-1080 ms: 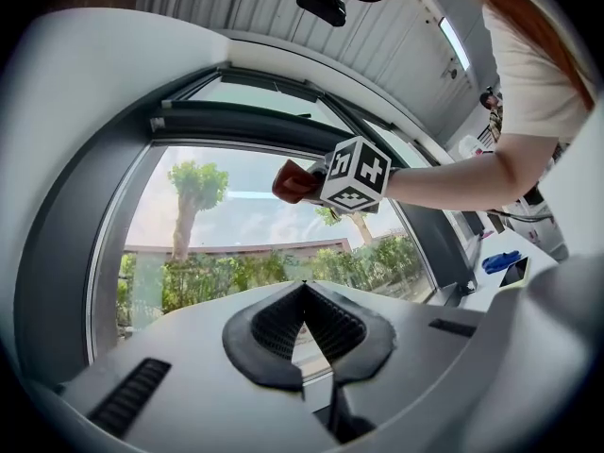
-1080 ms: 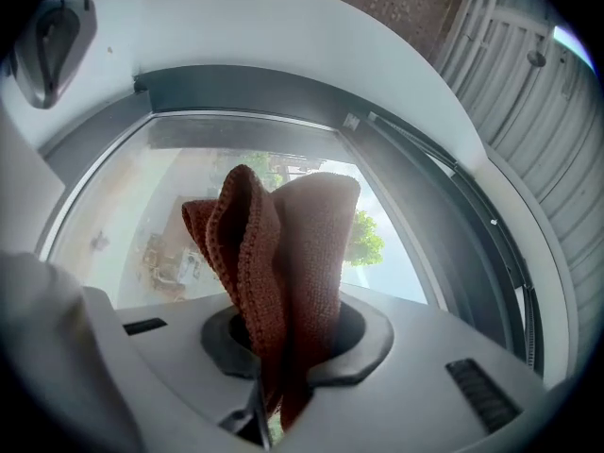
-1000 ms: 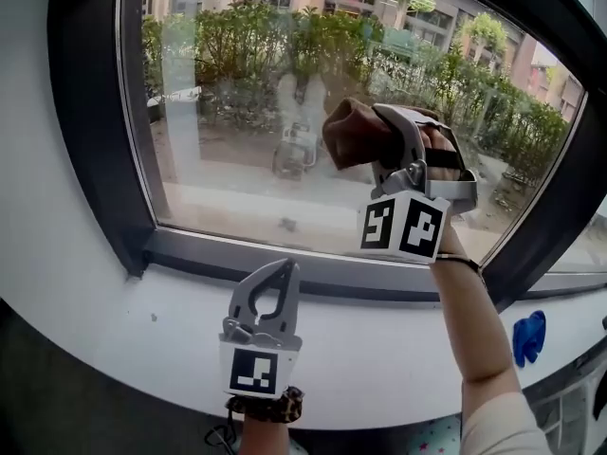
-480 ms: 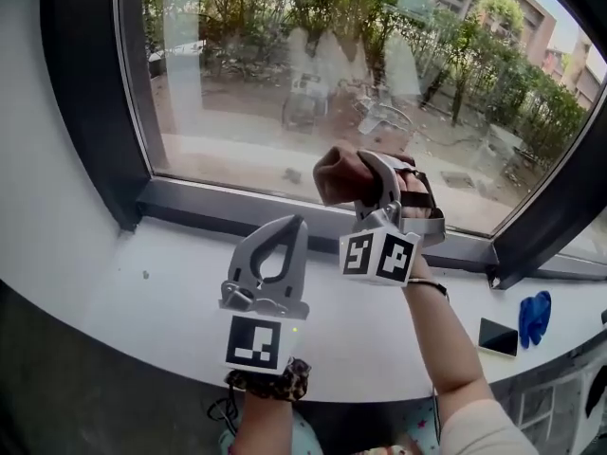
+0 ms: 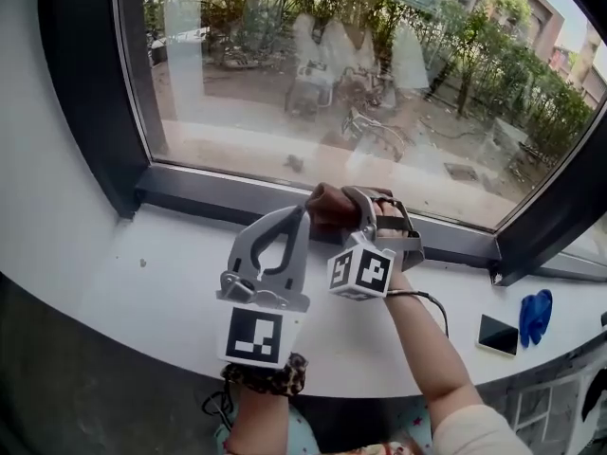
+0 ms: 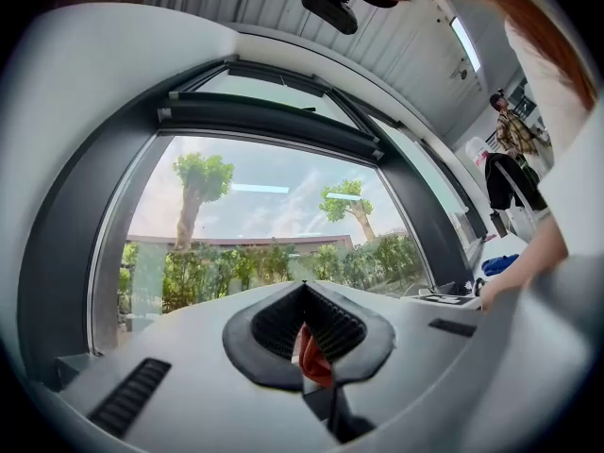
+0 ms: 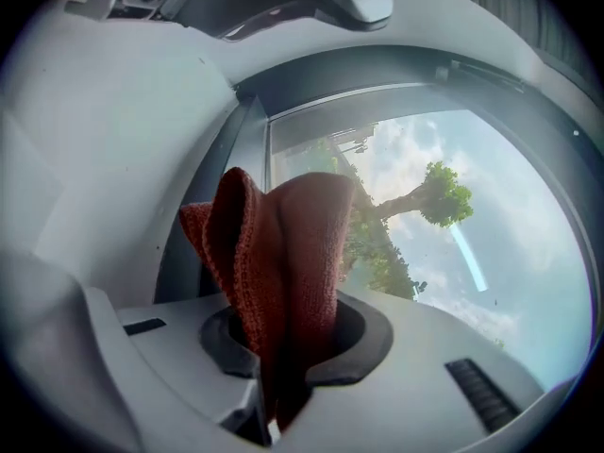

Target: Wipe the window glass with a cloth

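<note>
Clamps brown cloth [image 5: 332, 207] in right gripper [image 5: 357, 199] fingers, low before window glass [image 5: 285, 83]; holds left gripper [image 5: 297, 214] fingers together, apparently touching cloth.

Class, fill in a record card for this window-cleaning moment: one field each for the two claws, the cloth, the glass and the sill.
left claw: shut, beside the right one; a small red bit shows in its gap, unclear what
right claw: shut on the cloth
cloth: reddish-brown, bunched, low in front of the window's bottom frame
window glass: trees and buildings show outside
sill: white; a dark phone and a blue object lie at its right end
</note>
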Action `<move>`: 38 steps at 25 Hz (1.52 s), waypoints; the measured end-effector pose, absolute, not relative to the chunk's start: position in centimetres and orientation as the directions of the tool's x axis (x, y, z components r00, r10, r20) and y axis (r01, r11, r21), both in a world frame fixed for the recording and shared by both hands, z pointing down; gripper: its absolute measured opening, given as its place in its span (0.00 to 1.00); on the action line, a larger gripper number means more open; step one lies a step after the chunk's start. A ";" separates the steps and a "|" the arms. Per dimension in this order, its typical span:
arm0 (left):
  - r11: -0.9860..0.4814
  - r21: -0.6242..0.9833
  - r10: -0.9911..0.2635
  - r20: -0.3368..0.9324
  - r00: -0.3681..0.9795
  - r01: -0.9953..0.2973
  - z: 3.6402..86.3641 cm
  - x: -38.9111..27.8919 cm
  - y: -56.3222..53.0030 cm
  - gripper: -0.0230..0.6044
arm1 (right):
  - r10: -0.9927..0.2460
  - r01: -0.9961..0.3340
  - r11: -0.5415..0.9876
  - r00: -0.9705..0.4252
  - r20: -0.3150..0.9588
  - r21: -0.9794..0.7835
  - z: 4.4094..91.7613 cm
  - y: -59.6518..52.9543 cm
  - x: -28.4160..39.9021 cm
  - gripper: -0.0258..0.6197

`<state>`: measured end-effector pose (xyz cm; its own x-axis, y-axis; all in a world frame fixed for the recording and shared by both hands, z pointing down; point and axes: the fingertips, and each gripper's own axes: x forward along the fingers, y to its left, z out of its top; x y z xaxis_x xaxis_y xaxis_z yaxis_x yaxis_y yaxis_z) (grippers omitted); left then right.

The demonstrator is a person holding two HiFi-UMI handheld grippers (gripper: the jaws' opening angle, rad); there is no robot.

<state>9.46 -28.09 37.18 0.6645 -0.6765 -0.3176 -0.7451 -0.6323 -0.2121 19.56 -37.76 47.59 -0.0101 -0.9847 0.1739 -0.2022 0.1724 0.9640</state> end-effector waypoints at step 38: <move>-0.508 -0.296 -0.774 -0.257 0.579 -0.809 38.4 2.2 -30.4 0.07 | -0.859 0.074 -0.513 -0.052 -0.510 0.855 -3.5 -40.3 9.6 0.17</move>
<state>2.18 -30.42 38.40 0.5790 -0.7738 -0.2569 -0.8094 -0.5076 -0.2955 9.61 -40.26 -3.51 -0.0517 -0.8585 -0.5101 0.0743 -0.5127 0.8553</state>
